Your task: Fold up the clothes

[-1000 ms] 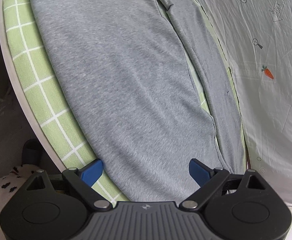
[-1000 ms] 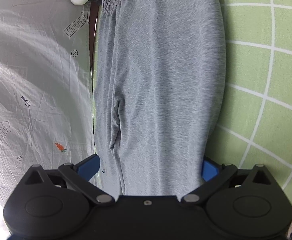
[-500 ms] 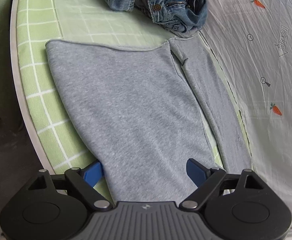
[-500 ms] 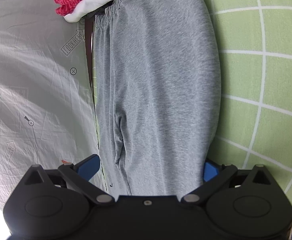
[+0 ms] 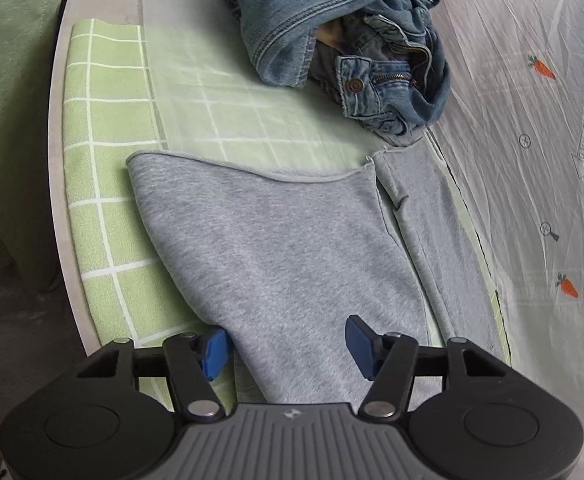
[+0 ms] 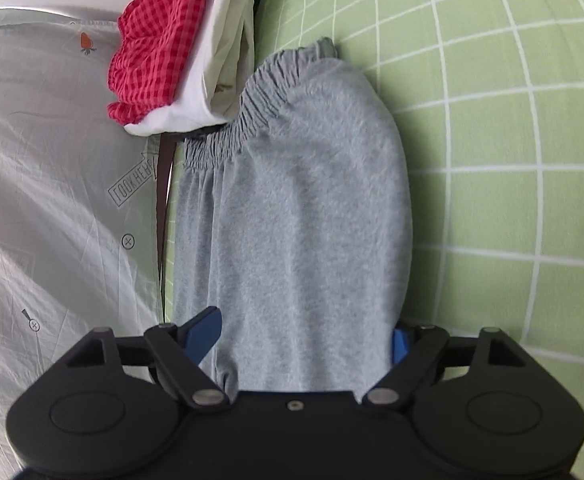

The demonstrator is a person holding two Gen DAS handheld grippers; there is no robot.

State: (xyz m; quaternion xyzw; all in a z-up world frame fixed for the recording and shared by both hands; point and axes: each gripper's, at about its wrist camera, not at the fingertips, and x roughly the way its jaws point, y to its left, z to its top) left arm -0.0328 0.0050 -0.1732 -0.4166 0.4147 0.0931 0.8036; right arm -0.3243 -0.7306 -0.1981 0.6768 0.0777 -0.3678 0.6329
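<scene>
Left hand-held gripper and right hand-held gripper closing, nothing pinched yet, astride soft, limp grey sweatpants; best pinched at near folded edge.

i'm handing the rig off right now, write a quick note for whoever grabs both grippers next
Left gripper: jaws closing around the leg end of the grey jersey sweatpants; pads not yet pressing.
Right gripper: jaws closing around the same pants near the gathered elastic waistband; no grip visible yet.
The pants lie lengthwise, one leg folded over the other, on the green checked mat.
Crumpled blue denim jeans lie beyond the hems; a red gingham cloth sits beside the waistband.
Done: legs stacked.
Left: pinch both ends, then probably fold the pants across.
</scene>
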